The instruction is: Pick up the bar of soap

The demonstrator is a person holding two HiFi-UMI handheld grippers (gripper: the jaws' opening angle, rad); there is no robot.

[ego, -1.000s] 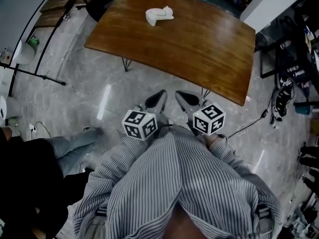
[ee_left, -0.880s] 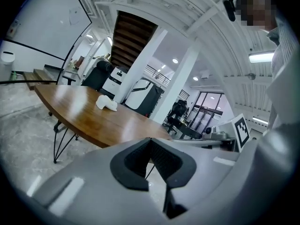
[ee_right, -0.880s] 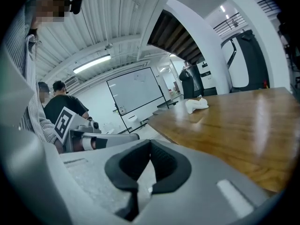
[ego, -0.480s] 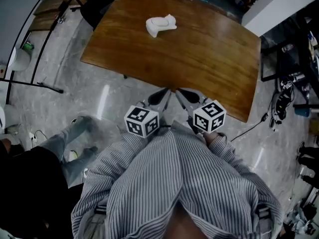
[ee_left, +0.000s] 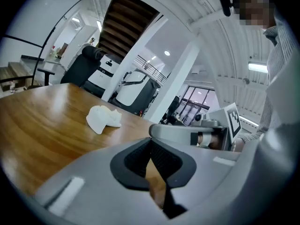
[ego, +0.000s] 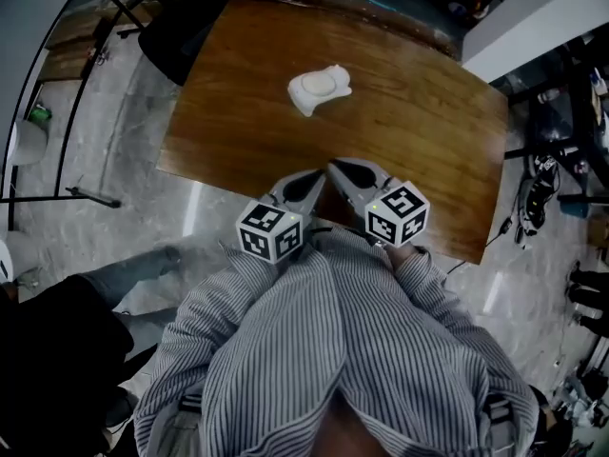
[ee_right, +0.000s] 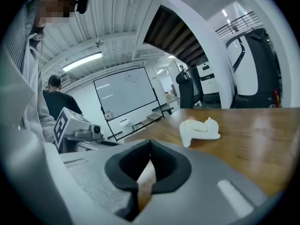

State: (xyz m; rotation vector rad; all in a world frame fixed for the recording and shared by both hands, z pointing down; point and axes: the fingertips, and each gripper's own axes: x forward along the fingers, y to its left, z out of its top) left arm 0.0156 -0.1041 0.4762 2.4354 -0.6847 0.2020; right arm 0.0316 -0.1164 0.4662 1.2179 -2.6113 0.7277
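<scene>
The white bar of soap [ego: 319,87] lies in a white dish on the far half of the brown wooden table [ego: 428,131]. It also shows in the left gripper view [ee_left: 103,117] and the right gripper view [ee_right: 199,130]. Over the table's near edge my left gripper [ego: 312,185] and right gripper [ego: 344,173] hang side by side, tips almost touching. Both are shut and hold nothing. In each gripper view the jaws of the left gripper [ee_left: 151,143] and the right gripper [ee_right: 150,148] meet with only table behind them. The soap is well ahead of both.
A black chair [ego: 181,27] stands at the table's far left corner. Someone in dark clothes and grey trousers [ego: 67,331] is on the floor side at the left. Stand legs [ego: 57,196] lie left, and cables and gear [ego: 542,179] sit to the right.
I have moved toward the table: both grippers went from over the floor to over its near edge. The soap is nearer. The person at the left shifted their legs.
</scene>
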